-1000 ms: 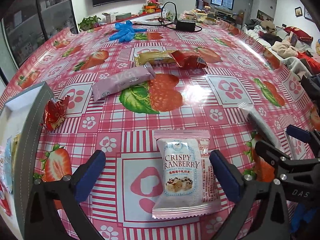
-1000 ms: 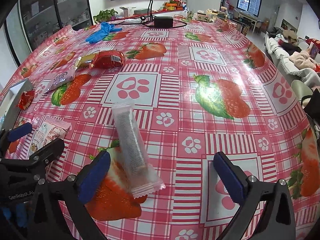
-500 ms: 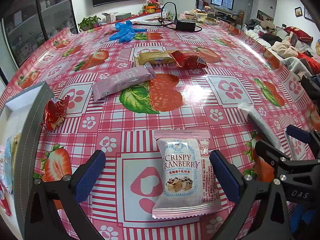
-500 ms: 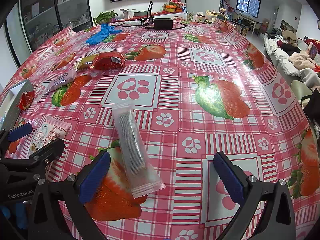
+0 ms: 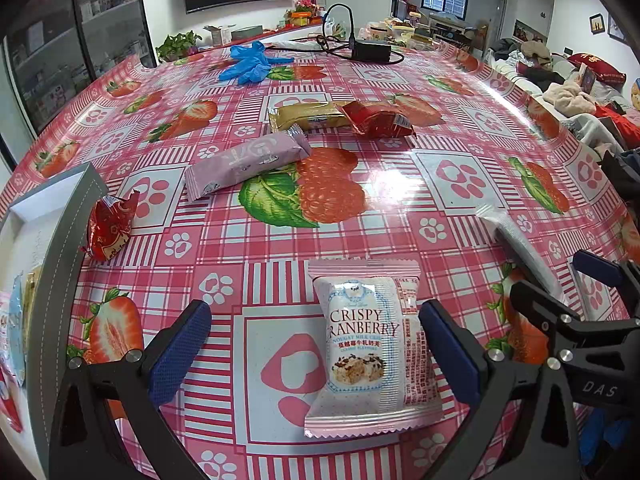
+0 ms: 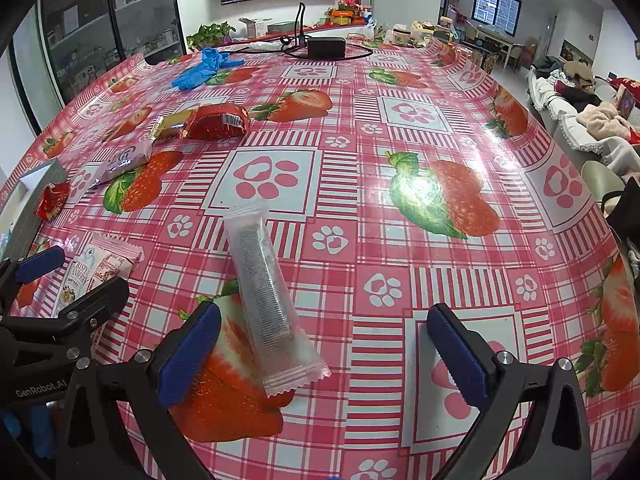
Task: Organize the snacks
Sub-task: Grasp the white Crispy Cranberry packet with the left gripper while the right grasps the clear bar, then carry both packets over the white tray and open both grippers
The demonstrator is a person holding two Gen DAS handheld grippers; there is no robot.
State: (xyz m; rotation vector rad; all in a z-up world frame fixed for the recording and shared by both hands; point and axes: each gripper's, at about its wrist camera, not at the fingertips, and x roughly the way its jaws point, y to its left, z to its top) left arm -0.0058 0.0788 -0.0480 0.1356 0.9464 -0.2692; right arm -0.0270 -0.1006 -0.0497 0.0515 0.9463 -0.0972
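Nothing has moved since the earlier frames; both tongs hang spread. I'd lower the left tongs (image 5: pixel 314 352) squarely and pinch the cranberry pack (image 5: pixel 370 350) across its width. It lies lower centre on the table (image 5: pixel 400 220), between the pads, nearer the right one.

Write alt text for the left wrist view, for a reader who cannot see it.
An open left gripper with blue-padded fingers frames a pink-and-white Crispy Cranberry nougat packet lying flat on a red-and-pink strawberry-print tablecloth. Further back lie a lilac wrapped bar, a gold wrapped bar and a red foil packet; a grey box stands at left.
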